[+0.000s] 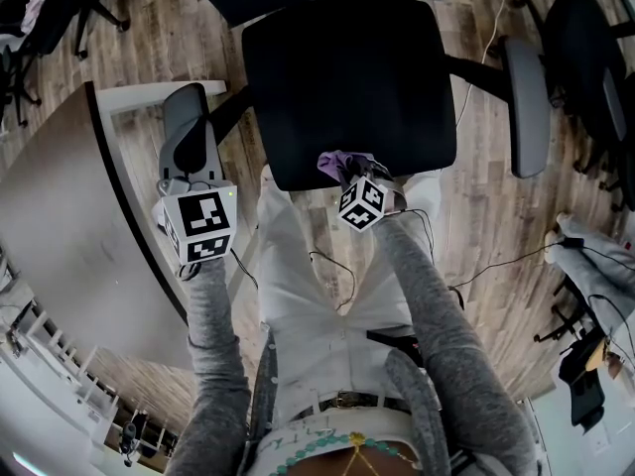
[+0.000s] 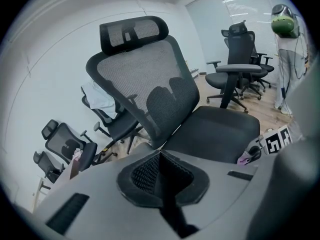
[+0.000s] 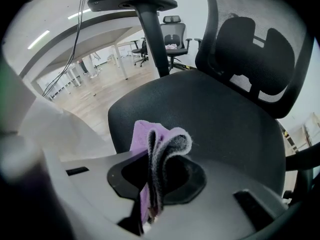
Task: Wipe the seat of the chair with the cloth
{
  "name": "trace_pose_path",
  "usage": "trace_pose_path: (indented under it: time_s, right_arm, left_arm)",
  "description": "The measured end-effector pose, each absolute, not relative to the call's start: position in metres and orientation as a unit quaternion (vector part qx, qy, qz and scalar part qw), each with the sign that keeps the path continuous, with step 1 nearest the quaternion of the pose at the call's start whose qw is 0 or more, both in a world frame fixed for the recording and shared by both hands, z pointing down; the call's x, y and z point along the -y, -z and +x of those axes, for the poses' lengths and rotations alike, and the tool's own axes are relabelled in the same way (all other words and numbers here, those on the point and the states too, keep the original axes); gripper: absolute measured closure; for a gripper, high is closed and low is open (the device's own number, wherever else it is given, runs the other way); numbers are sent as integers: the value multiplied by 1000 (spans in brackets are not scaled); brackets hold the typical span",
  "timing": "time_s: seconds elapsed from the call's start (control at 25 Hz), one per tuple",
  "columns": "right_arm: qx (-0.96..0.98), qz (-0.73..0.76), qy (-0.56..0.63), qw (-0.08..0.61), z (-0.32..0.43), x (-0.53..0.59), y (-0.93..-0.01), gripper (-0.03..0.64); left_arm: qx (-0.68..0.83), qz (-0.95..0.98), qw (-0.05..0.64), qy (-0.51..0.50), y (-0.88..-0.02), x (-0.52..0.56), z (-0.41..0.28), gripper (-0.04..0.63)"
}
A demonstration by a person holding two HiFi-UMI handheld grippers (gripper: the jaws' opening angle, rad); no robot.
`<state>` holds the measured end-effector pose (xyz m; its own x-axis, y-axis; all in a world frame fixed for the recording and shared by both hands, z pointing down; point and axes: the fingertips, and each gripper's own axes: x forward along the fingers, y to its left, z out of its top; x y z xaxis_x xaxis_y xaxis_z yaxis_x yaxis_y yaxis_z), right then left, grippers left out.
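Wood-plank floor; a pale curved desk lies just left of the left gripper; spare office chairs ahead, white wall.

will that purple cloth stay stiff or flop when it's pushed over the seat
Probably floppy: the cloth folds over itself in the right gripper. Likely light, since a pinch holds it. It may bunch on the seat, which looks textured.

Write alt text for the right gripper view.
The right gripper is shut on a folded purple cloth, pointing at the black chair seat. The chair's mesh backrest rises at right, an armrest at upper left.
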<state>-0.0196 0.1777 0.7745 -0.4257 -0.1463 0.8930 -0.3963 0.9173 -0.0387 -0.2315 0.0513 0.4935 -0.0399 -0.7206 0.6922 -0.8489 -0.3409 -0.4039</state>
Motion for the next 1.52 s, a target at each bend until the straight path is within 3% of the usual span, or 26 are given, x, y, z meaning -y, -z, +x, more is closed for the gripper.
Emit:
trace_pose_path:
  time_s: [1.52]
  right_arm:
    - [803,219,-140,536,54,-160,-777,565]
  left_arm:
    - [567,683,55,-457,-494,-52,-229,597]
